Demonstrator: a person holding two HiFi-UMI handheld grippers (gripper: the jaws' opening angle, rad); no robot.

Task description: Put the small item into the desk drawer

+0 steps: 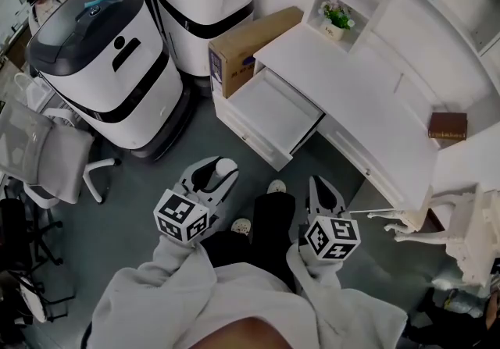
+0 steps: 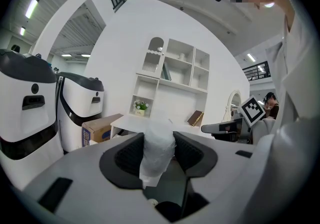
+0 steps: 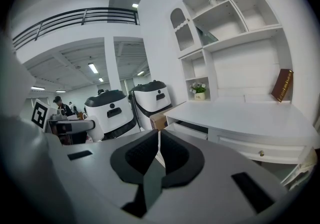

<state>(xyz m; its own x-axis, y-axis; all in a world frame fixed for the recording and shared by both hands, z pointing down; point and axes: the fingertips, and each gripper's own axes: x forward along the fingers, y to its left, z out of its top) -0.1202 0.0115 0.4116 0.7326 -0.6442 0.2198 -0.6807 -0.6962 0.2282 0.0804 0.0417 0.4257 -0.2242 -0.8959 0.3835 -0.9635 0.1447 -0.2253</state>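
Your left gripper (image 2: 159,140) fingers squeeze the small white wrapped item (image 2: 156,158). Your right gripper (image 3: 158,140) fingers are closed, empty. The desk drawer (image 1: 269,113) stands open, still empty. Carry the item there.

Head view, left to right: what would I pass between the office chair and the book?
Grey office chair → nearer white-and-black machine → cardboard box → potted plant → brown book.

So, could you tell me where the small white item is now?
The small white item is gripped in the left tool, low left in the head view, short of the open drawer of the white desk.
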